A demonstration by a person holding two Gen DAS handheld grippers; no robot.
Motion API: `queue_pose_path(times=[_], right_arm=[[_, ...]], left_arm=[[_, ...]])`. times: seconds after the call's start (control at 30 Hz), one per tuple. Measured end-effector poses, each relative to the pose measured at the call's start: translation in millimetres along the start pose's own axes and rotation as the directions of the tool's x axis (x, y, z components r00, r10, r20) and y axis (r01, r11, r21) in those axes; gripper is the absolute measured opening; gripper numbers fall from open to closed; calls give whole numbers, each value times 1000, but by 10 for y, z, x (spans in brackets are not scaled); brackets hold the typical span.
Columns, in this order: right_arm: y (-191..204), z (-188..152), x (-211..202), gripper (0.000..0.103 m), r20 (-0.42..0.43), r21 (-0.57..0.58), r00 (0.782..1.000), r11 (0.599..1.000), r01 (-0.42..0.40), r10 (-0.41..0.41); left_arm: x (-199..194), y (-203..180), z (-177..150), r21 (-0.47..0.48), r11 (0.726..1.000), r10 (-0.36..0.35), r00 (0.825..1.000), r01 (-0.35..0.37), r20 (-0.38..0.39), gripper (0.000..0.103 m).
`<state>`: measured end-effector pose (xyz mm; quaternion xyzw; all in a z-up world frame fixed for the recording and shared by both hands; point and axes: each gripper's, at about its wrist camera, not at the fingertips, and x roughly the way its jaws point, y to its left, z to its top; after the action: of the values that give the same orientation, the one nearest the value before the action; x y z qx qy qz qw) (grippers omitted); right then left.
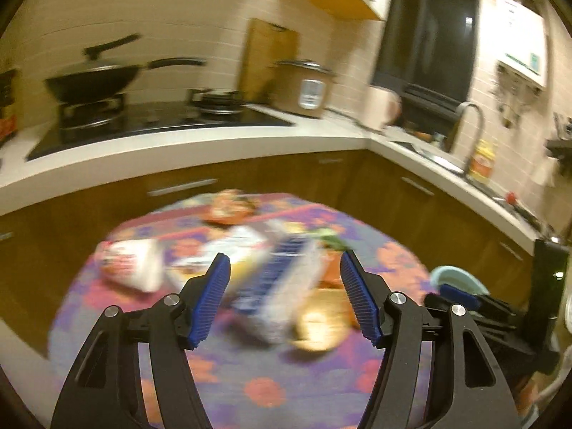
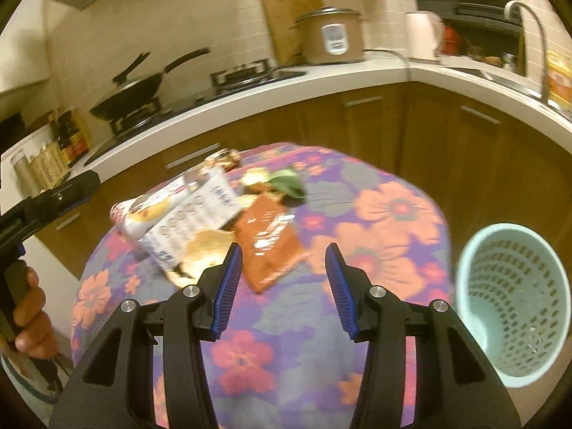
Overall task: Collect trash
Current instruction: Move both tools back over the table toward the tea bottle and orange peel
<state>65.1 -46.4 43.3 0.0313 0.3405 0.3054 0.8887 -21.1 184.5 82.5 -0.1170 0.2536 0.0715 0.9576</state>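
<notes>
Both our grippers hang spread and empty over the floral table (image 2: 393,211).

Our right view alone shows the whole basket (image 2: 514,304) at the table's right; trash (image 2: 200,221) lies far left. Left gripper (image 1: 284,296), right gripper (image 2: 280,289).

We hold the left tongs (image 1: 285,295) open above a flowered tabletop (image 1: 264,389), nothing between the blue pads (image 1: 211,300). Blurred litter lies ahead: a white cup (image 1: 130,264) on its side, a blue-and-white carton (image 1: 275,286), an orange wrapper (image 1: 227,207). A pale green basket (image 1: 459,279) stands at right.
</notes>
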Motion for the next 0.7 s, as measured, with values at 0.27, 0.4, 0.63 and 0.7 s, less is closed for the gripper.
queue_pose_path(times=[0.27, 0.4, 0.63, 0.7], right_arm=[[347, -101, 463, 44, -103, 6, 994, 999, -44, 44], [404, -152, 652, 44, -160, 29, 985, 997, -66, 70], [383, -169, 882, 44, -214, 83, 973, 994, -67, 83], [372, -162, 925, 44, -218, 85, 973, 994, -62, 79]], left_arm=[[261, 705, -88, -14, 1000, 11, 995, -12, -95, 63], [553, 793, -124, 1, 999, -41, 987, 42, -155, 65], [918, 836, -46, 86, 996, 7, 984, 8, -181, 71], [1012, 868, -4, 83, 997, 9, 982, 7, -186, 73]])
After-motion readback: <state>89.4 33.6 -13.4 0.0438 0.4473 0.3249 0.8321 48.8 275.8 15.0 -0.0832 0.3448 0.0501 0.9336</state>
